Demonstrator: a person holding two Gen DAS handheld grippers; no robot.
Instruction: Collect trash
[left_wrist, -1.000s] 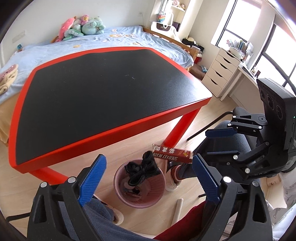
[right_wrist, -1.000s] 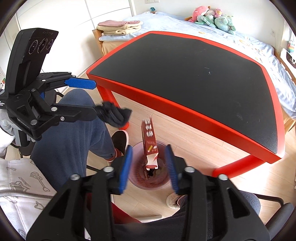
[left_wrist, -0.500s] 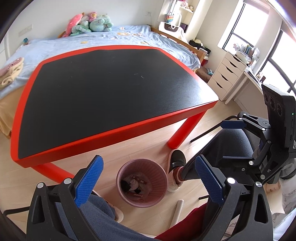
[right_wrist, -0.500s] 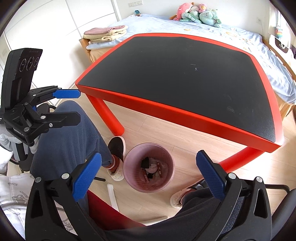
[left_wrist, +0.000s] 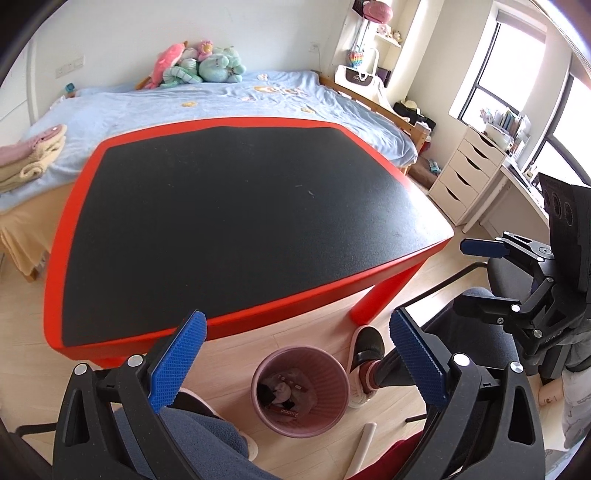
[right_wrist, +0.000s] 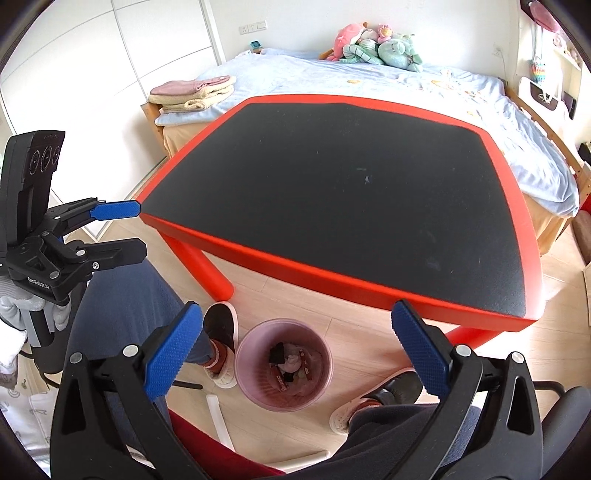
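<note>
My left claw (left_wrist: 295, 354) hangs wide open with nothing between its blue pads (left_wrist: 177, 360), above the pink bin (left_wrist: 300, 391) on the floor. The bin holds dark scraps and a red wrapper (left_wrist: 282, 404). Behind it stands the red-edged black counter (left_wrist: 236, 218). My right claw (left_wrist: 476, 277) shows at the right edge, also spread open and empty.

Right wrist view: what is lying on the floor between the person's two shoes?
The pink trash bin stands there, between the two shoes, with wrappers inside; the right wrist view shows this most clearly.
</note>
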